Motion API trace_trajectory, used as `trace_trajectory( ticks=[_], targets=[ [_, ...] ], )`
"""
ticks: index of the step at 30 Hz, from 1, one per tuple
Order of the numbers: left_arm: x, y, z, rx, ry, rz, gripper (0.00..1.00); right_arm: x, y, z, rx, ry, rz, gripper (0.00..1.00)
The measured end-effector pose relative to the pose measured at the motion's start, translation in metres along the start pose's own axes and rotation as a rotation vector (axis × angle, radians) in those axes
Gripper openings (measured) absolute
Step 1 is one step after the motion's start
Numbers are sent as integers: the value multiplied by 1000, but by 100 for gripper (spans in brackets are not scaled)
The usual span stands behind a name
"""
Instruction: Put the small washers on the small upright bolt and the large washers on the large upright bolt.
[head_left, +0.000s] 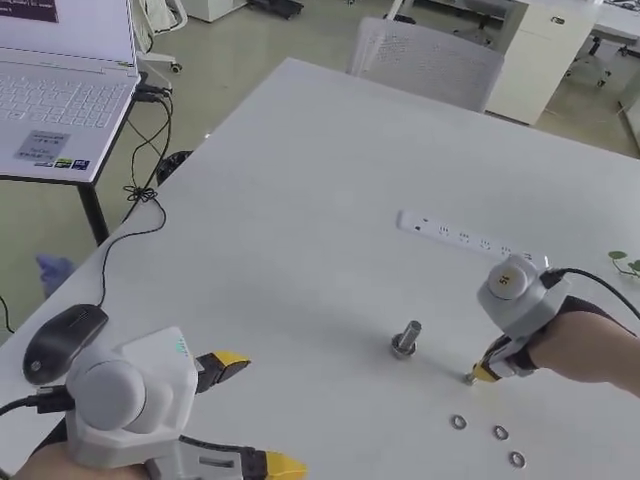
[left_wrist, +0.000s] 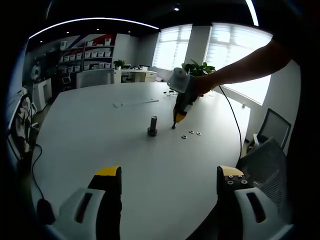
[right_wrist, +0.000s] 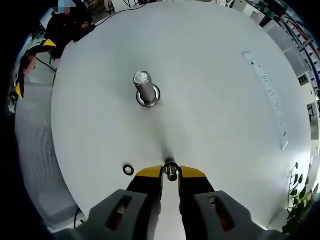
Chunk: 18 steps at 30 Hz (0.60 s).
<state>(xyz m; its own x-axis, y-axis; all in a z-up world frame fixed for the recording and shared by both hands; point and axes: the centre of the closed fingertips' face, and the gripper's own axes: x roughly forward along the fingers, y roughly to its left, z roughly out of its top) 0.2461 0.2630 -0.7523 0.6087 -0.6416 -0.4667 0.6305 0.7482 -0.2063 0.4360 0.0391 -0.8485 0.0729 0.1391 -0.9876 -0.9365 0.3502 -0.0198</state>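
Observation:
The large bolt (head_left: 406, 339) stands upright mid-table, also seen as the large bolt (right_wrist: 145, 88) and the large bolt (left_wrist: 152, 125). My right gripper (head_left: 484, 374) is tilted down to the table, shut on the small bolt (right_wrist: 171, 171), which stands between its yellow tips; the right gripper (right_wrist: 171, 174) sees it end-on. Three loose washers (head_left: 500, 432) lie on the table just nearer me, and one washer (right_wrist: 128, 170) lies left of the jaws. My left gripper (head_left: 255, 412) hovers open and holding nothing at the near left, far from the bolts (left_wrist: 169, 172).
A white power strip (head_left: 460, 235) lies beyond the bolts. A black mouse (head_left: 60, 340) with its cable sits at the table's left edge. A laptop (head_left: 60, 90) rests on a side desk, and a grey chair (head_left: 425, 60) stands at the far edge.

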Motion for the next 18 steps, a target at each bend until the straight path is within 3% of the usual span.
trace_trajectory(
  ticks=[9, 18],
  targets=[
    [-1, 1, 9, 9, -25, 3, 79, 12, 0, -3, 0, -1, 3, 13],
    [1, 1, 4, 11, -5, -4, 79, 21, 0, -5, 5, 2, 9, 13]
  ],
)
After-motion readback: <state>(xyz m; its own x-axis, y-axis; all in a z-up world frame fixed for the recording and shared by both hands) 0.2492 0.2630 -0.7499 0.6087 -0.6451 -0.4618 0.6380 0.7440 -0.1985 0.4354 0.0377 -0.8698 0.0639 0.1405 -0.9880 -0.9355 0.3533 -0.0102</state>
